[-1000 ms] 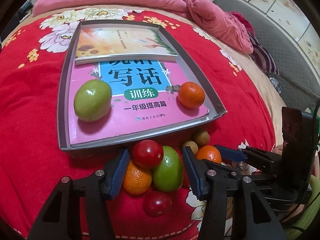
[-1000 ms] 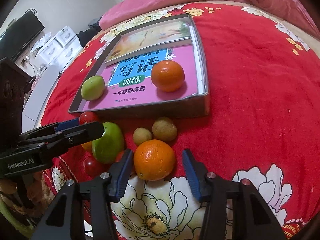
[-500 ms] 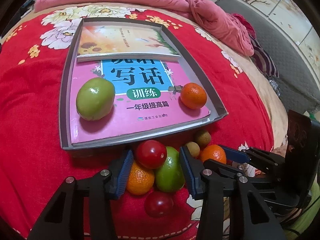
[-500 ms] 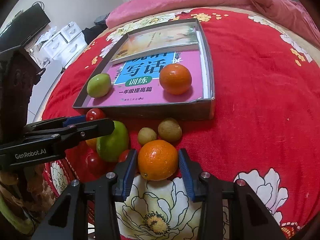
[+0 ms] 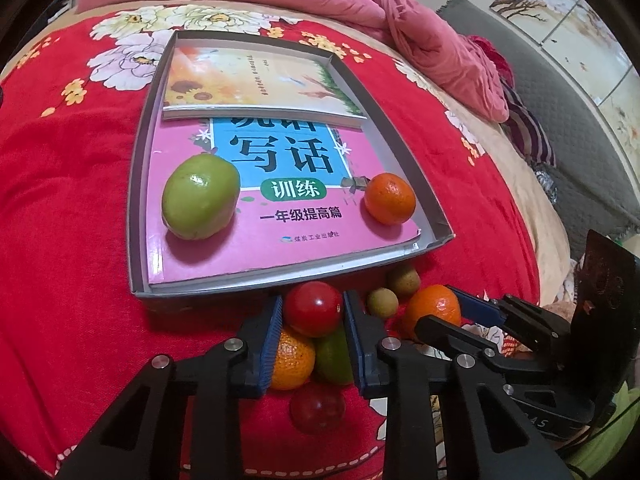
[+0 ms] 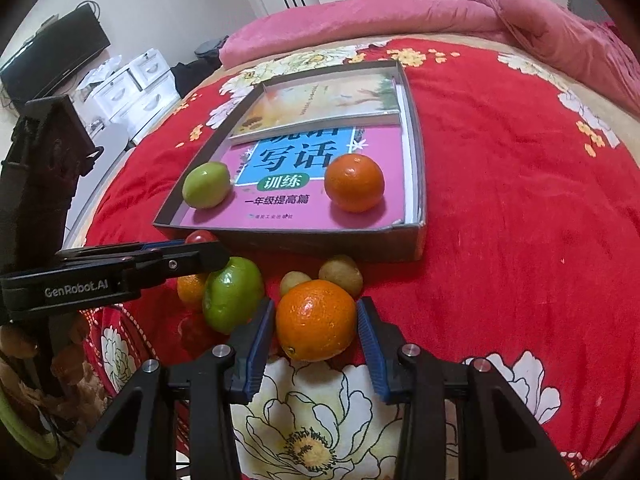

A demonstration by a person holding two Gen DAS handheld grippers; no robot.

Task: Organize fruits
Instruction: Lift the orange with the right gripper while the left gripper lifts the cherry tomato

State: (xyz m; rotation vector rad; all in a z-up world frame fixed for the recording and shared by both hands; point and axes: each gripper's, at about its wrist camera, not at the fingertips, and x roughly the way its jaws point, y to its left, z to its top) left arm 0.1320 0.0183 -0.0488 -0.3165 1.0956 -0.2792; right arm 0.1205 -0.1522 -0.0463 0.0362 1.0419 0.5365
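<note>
My left tongs (image 5: 313, 312) are closing, pads pressing a red tomato (image 5: 313, 309) atop the fruit pile on the bed (image 5: 68, 240), at 6 o'clock from the tray (image 5: 138, 184). My right tongs (image 6: 316, 320) clamp a big orange (image 6: 316, 320).

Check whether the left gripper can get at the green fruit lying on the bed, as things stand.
Probably not directly. The left gripper has its jaws closing around the red tomato, which sits on top of the green fruit. An orange crowds one side too. The tomato would have to go first.
</note>
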